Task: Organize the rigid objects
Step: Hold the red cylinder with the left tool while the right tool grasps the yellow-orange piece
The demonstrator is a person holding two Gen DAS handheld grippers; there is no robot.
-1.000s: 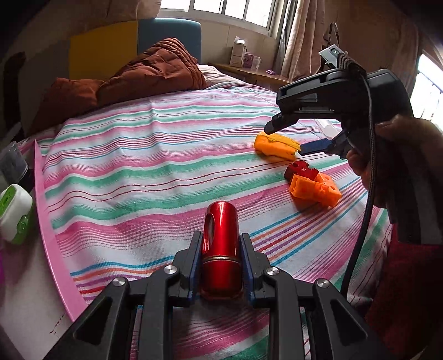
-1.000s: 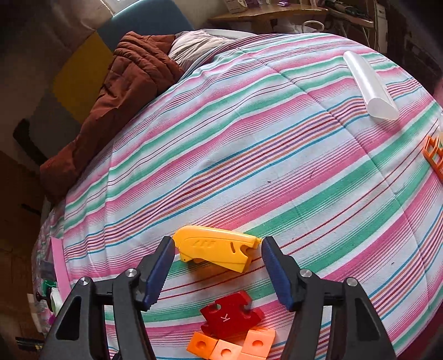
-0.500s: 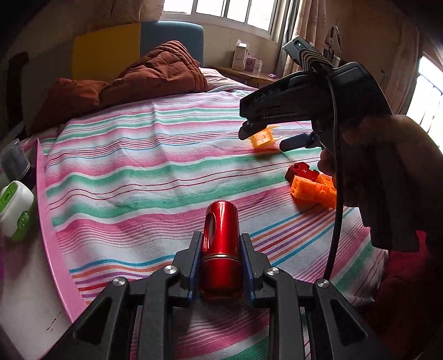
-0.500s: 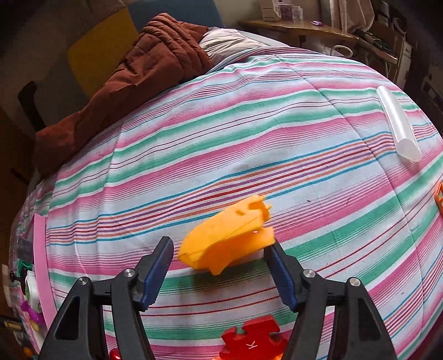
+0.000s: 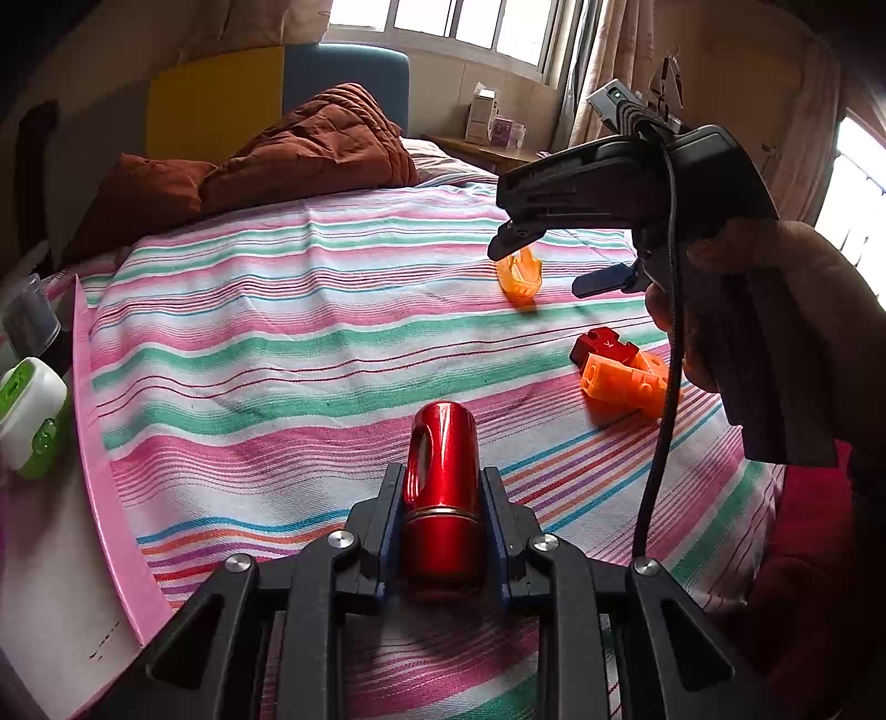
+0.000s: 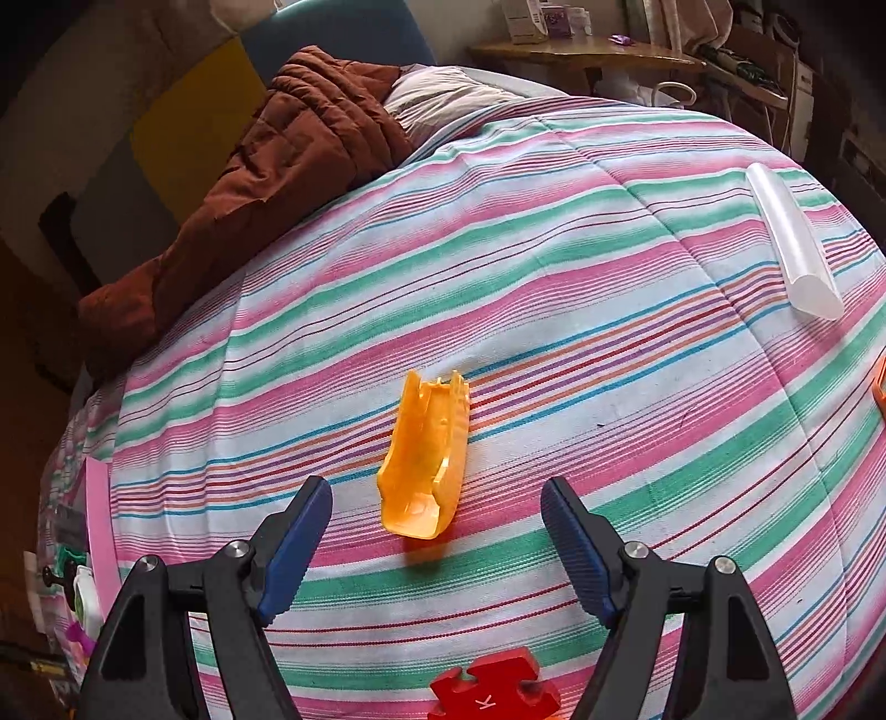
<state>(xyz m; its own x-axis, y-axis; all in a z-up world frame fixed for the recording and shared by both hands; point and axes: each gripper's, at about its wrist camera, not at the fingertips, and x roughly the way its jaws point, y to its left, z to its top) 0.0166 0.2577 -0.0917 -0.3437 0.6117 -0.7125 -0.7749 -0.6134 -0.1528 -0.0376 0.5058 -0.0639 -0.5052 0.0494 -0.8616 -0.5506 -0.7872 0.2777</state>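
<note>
Nearest in the left wrist view, the left tongs [image 5: 441, 498] are clamped tight on a glossy red metal cylinder [image 5: 441, 471] with a loop handle on its side, held just above the bed [image 5: 232, 354]. The bed is covered by a striped sheet [image 5: 277, 310] in pink, green, white and thin blue and red lines, slightly creased. Along its left edge runs a pink border [image 5: 97, 454], and beside that stands a white and green gadget [image 5: 27, 421].

A little farther out, to the right, lie an orange block [image 5: 623, 385] and a red puzzle piece [image 5: 603, 346] marked with a K, touching each other. The right tongs [image 6: 437, 545] hang above the sheet with their jaws opening wide; nothing is pressed between them. The orange plastic shell [image 6: 426, 459] lies hollow side up on the sheet just ahead of the blue pads [image 6: 293, 548], clear of both. A hand [image 5: 775, 310] grips the right tool's black handle, with a cable trailing down.

Farther across the bed, towards its right side, a clear plastic tube [image 6: 792, 243] rests alone, well apart from the other things. At the far end a rust-brown quilt [image 5: 310, 149] is bunched against a yellow and blue headboard [image 5: 266, 88]. Behind it a wooden table [image 6: 581, 50] carries small boxes, beneath a bright window [image 5: 443, 22] with pale curtains [image 5: 592, 72].
</note>
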